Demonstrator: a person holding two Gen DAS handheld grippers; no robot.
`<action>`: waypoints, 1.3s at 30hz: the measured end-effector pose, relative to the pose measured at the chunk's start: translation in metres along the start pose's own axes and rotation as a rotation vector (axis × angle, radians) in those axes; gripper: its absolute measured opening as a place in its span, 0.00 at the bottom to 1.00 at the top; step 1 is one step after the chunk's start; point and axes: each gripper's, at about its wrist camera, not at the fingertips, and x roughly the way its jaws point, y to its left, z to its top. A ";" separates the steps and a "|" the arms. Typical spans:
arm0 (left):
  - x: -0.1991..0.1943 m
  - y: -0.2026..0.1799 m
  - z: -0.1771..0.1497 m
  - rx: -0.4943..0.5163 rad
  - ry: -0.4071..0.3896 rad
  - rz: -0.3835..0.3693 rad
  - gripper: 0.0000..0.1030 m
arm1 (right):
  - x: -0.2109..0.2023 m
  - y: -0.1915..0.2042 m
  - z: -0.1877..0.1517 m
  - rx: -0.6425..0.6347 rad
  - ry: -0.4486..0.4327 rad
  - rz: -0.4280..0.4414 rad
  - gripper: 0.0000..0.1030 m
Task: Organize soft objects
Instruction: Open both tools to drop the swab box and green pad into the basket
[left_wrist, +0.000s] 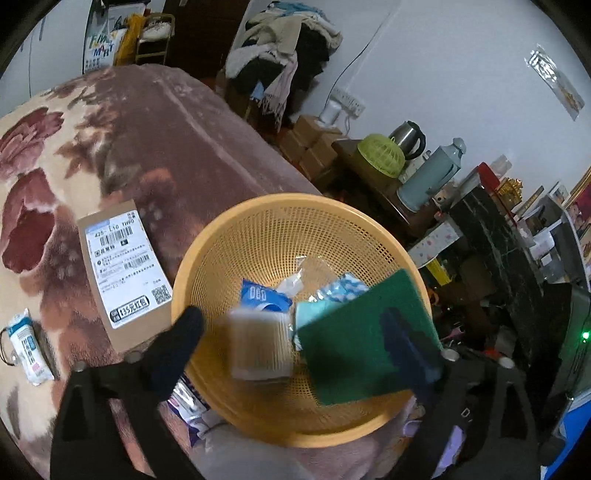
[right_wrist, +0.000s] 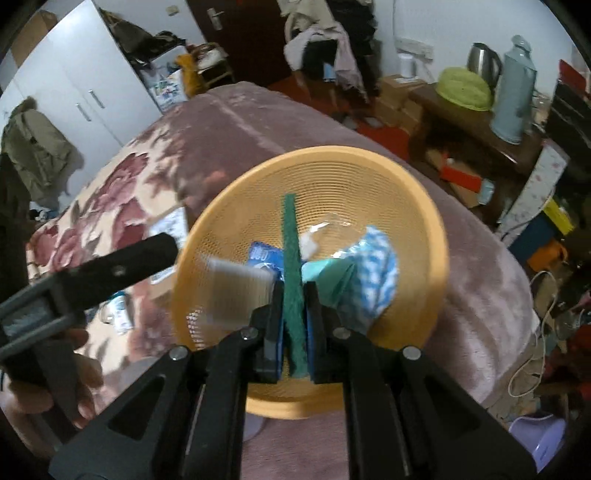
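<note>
Clenched on a green scouring pad (right_wrist: 294, 291), the right claw (right_wrist: 294, 314) holds it edge-up over the near side of the orange mesh basket (right_wrist: 424, 236); in this view the pad shows only as a thin strip, its lower end hidden between the blue-padded jaws. From the left wrist view the same pad (left_wrist: 354, 343) shows its broad face, with one finger of the right claw (left_wrist: 410, 350) dark against it and covering part of it.

Left claw (left_wrist: 299, 339) hangs with its jaws spread wide above the basket (left_wrist: 207, 251), one fingertip at the basket's left rim. Between the fingers a box-shaped pack of tan sticks (left_wrist: 260, 345) appears heavily blurred, touching neither finger; its label cannot be read.

Inside the basket lie a blue packet (left_wrist: 264, 297), a crumpled clear wrapper (left_wrist: 295, 282), and a blue-and-white checked cloth (right_wrist: 376, 273) over a teal cloth (right_wrist: 325, 277), each partly covered by the pad.

Left of the basket, on the flowered bed blanket (left_wrist: 155, 122), sits a cardboard parcel (left_wrist: 125, 273) with a shipping label, and further left a small white packet (left_wrist: 27, 345). Something blue and white pokes out from under the basket's near-left rim, mostly hidden.
</note>
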 end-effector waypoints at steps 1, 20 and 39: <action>0.000 -0.001 -0.001 0.011 -0.012 0.005 0.99 | 0.000 -0.002 -0.002 -0.003 0.000 -0.001 0.09; -0.015 0.021 -0.015 0.021 -0.032 0.099 0.99 | -0.004 -0.002 -0.001 0.027 -0.051 0.089 0.10; -0.034 0.024 -0.027 0.051 -0.034 0.090 0.99 | -0.010 -0.004 0.002 0.171 -0.082 0.080 0.10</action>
